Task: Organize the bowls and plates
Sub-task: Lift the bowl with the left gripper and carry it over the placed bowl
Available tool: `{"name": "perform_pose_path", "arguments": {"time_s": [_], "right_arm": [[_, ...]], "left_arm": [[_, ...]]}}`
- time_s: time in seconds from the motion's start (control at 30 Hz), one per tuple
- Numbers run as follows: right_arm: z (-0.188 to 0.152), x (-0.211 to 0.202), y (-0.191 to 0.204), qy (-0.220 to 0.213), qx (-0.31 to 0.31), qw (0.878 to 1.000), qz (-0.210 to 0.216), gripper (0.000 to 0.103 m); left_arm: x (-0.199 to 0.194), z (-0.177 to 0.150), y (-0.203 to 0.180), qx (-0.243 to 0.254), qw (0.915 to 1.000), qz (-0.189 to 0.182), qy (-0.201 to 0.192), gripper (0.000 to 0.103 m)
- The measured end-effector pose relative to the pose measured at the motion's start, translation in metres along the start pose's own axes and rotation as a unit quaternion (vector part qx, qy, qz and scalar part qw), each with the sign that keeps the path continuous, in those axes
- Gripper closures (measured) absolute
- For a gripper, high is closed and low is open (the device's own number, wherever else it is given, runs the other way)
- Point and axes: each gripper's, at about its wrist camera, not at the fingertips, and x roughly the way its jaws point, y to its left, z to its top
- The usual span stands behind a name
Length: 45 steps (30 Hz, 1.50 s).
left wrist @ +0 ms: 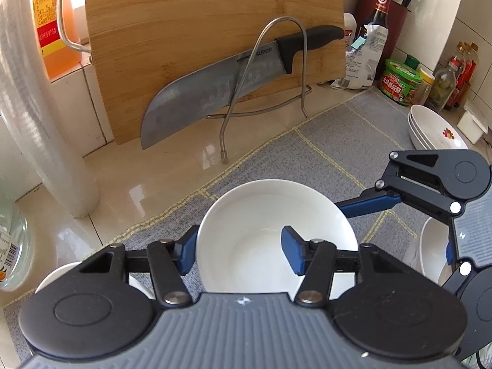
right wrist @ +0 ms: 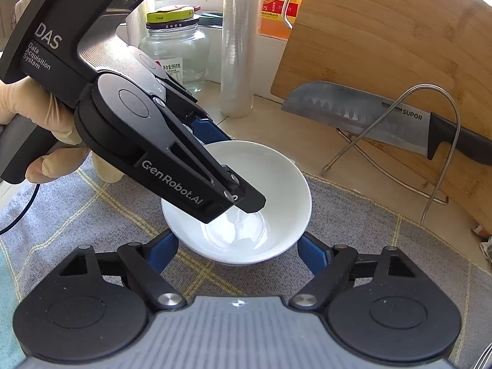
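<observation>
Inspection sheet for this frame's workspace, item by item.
Surface: grey checked mat on a glossy beige counter.
Job's things: white bowl mid-mat; another bowl to its right; stacked white dishes behind.
Clutter: knife, cutting board, cling film roll, glass jar, sauce bottles.
Grippers: left gripper shut on the white bowl's rim; right gripper flanks the same bowl, contact unclear.
Cables: black cable below the gloved hand.
Surroundings: tiled wall.
</observation>
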Motion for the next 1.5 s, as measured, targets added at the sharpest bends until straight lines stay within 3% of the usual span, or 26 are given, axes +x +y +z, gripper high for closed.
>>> {"name": "perform_pose_path", "arguments": {"time_s": [0.6,1.5], "right_arm": [[0.000,-0.005,0.000,0.004,0.000,1.000,0.002,0.015],[-0.030,-0.089,0.004,-0.027,0.007,0.999,-0.018,0.015]], "left_arm": [[-0.006,0.001,-0.006,0.008,1.0000,-0.005,0.001,0.048],[-0.050,0.005,-0.078,0.050,0.9982,-0.009,-0.032,0.047]]}}
